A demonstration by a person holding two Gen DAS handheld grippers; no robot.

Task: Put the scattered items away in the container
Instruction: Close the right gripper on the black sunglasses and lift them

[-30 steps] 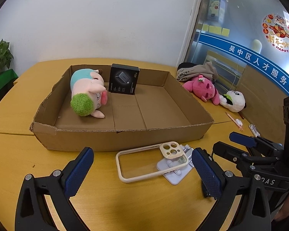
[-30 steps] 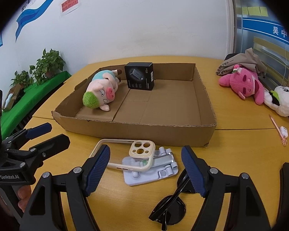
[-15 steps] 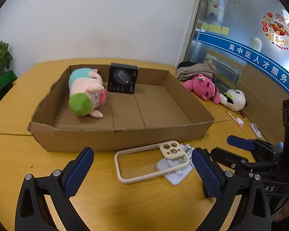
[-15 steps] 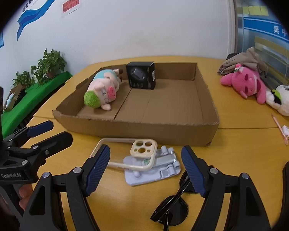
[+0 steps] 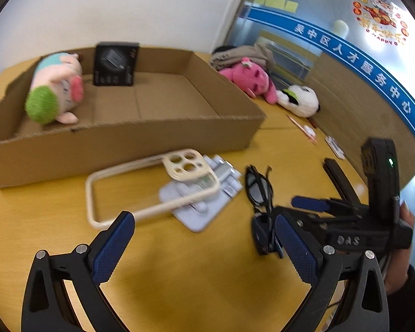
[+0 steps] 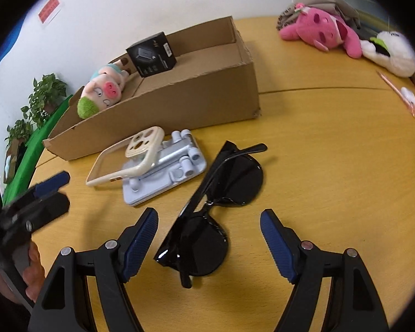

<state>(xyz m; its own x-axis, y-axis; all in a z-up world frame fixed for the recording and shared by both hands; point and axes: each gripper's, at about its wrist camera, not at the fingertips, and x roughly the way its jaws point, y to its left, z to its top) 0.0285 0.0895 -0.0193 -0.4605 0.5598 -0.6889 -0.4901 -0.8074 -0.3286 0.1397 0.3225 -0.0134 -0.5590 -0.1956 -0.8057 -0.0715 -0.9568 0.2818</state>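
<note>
A shallow cardboard box (image 5: 124,141) (image 6: 207,96) holds a plush pig (image 5: 55,88) (image 6: 102,91) and a black carton (image 5: 114,63) (image 6: 152,54). In front of it lie a cream phone case (image 5: 149,185) (image 6: 124,160) resting on a pale grey stand (image 5: 202,199) (image 6: 166,174), and black sunglasses (image 5: 258,193) (image 6: 210,213). My right gripper (image 6: 209,246) is open, low over the table, with the sunglasses between its fingers. My left gripper (image 5: 204,249) is open and empty, just short of the phone case.
A pink plush (image 5: 249,77) (image 6: 323,30), a panda plush (image 5: 301,101) (image 6: 390,52) and a heap of cloth (image 5: 243,52) lie at the table's far right. A pencil (image 6: 398,91) lies near them. Potted plants (image 6: 38,102) stand beyond the left edge.
Both grippers have dropped lower and forward. The right one has swung right and tilted, and it now straddles the sunglasses. Both stay open.
</note>
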